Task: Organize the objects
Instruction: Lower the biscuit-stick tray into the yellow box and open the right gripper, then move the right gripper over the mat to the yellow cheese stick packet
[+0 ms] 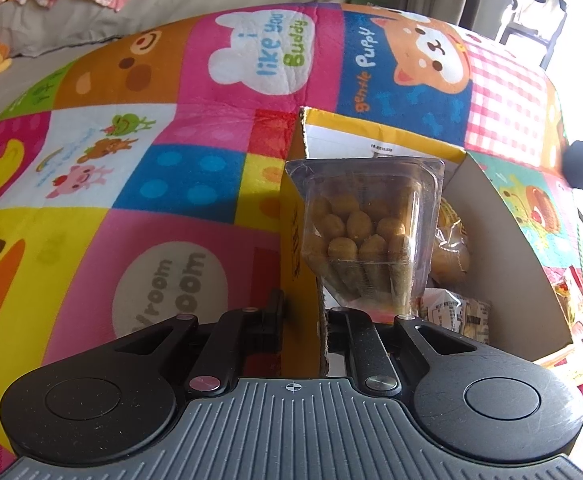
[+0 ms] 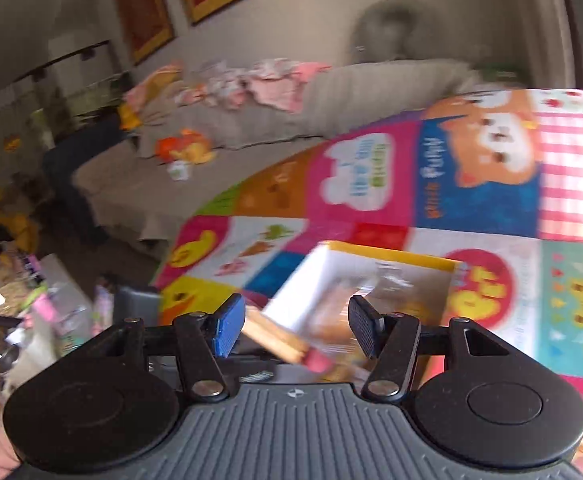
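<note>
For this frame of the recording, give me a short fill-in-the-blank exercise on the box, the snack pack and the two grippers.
1. The left gripper is shut on the ____ wall of the yellow cardboard box.
2. The clear snack pack stands inside the ____.
3. The right gripper is ____, with nothing pressed between its fingers.
4. The box rests on a colourful ____ mat.

Missing words: cardboard; box; open; patchwork

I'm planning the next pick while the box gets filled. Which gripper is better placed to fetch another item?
Right. The right gripper has open jaws with nothing pinched between them, hovering over the yellow box. The left gripper is shut on the box's cardboard wall, steadying it.
</note>
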